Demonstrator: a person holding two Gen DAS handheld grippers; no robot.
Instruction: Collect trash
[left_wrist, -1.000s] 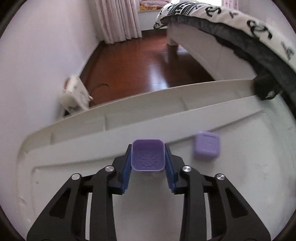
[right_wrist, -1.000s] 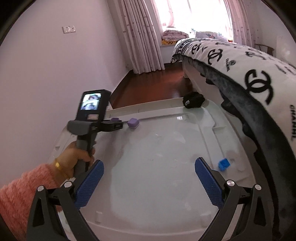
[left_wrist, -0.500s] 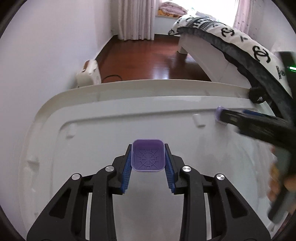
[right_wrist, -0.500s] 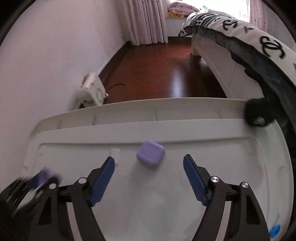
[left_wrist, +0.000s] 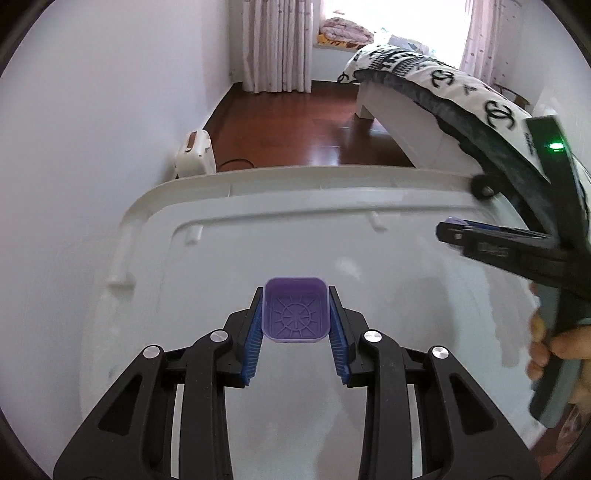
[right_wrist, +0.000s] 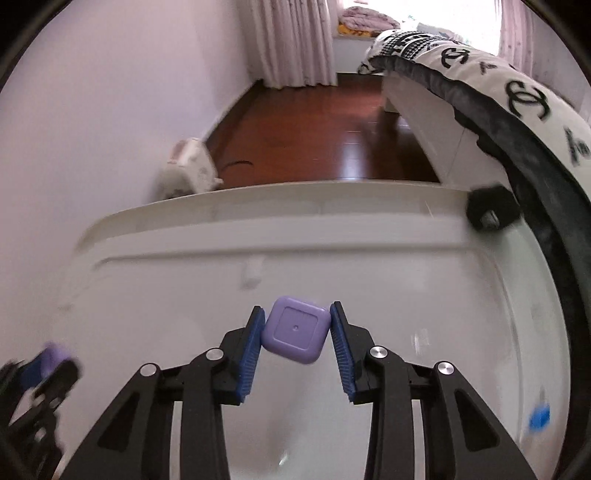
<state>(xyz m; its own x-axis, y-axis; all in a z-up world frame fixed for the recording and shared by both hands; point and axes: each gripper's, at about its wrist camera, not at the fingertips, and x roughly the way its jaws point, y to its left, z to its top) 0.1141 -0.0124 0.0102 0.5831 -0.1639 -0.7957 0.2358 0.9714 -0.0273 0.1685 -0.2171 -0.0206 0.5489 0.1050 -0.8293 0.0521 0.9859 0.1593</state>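
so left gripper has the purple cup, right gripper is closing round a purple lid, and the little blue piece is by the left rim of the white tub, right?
Not quite: in the right wrist view the blue piece lies by the tub's right rim. The rest holds.

place: home bedroom | evidence: bed (left_wrist: 436, 110) with patterned blanket (right_wrist: 524, 88) — curtains (left_wrist: 277, 44) — wooden floor (right_wrist: 332, 129)

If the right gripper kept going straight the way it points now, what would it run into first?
The right gripper, whose jaws have just been closing, already has the purple lid between its pads. Going on, it would probably meet the white table top just beyond, short of the raised rim, though depth is hard to judge.
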